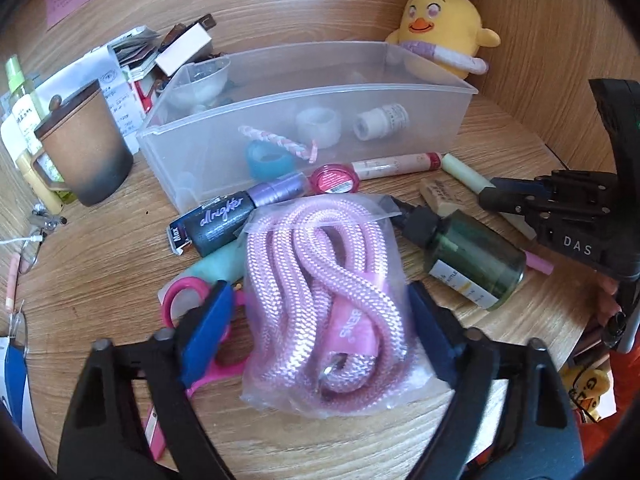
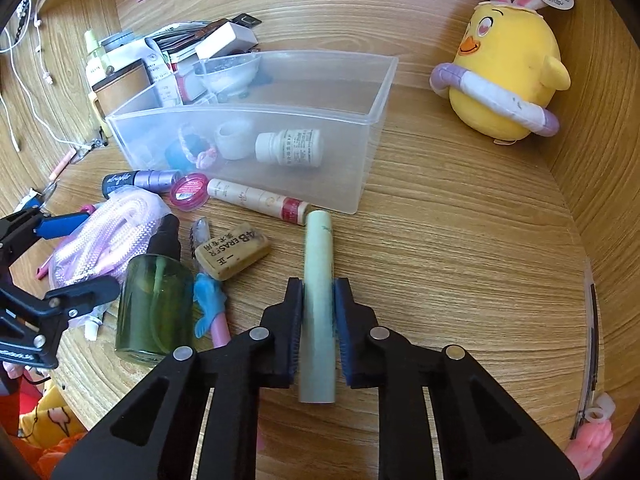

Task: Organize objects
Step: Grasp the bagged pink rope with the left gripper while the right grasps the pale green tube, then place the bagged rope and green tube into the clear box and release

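The table (image 2: 460, 240) is light brown with wavy wood lines. The box (image 2: 360, 184) is clear and a bit milky. On the far right the toy chick (image 2: 516, 64) is yellow with pink and white bunny ears and a purple and white ring. The rope (image 1: 320, 292) in the near bag is pink with a woven pattern. The bottle (image 1: 476, 258) is dark green. The stick (image 2: 318, 300) is pale green between blue pads (image 2: 345, 320). The scissors (image 1: 188, 296) are bright pink. On the left the cup (image 1: 86, 148) is brown, fading to black.
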Motion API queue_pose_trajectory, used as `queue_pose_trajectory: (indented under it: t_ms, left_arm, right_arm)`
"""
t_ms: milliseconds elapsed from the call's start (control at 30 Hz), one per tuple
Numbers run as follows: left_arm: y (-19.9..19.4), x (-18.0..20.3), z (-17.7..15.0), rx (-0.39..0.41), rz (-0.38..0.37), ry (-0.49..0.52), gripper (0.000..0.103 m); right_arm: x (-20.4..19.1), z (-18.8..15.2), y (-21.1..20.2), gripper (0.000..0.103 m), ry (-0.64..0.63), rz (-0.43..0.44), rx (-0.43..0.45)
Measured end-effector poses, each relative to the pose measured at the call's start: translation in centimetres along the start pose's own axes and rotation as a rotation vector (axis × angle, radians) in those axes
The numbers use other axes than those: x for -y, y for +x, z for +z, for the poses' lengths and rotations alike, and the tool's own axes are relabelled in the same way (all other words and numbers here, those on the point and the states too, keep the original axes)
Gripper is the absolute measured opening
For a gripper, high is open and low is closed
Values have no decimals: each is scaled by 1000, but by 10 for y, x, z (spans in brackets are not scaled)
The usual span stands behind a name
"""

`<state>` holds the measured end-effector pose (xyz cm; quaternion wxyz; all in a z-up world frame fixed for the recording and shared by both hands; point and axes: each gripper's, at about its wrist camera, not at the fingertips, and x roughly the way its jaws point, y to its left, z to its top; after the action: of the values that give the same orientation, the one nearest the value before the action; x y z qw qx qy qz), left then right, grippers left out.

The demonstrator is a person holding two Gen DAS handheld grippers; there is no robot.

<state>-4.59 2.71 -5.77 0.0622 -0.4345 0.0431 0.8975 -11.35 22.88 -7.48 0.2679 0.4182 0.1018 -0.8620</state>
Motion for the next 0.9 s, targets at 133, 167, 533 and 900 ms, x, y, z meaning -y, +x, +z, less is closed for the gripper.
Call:
queue_pose_trajectory:
  t_ms: [133,167,533,900]
  left_arm:
    - [-1,8,-3,17,16,31,62]
    - [-1,8,-3,18,17,30,61]
    - [-22,-8,0,65,-1,-39,55]
    - [-63,-32,23,196,-1,-97,55]
  right_arm:
    - [-1,-2,-2,14,11,8,8]
    - [-1,-2,-3,14,17,12,11]
    - [2,0,-34,14,49,27,95]
    - [3,15,-66,14,63,46,204]
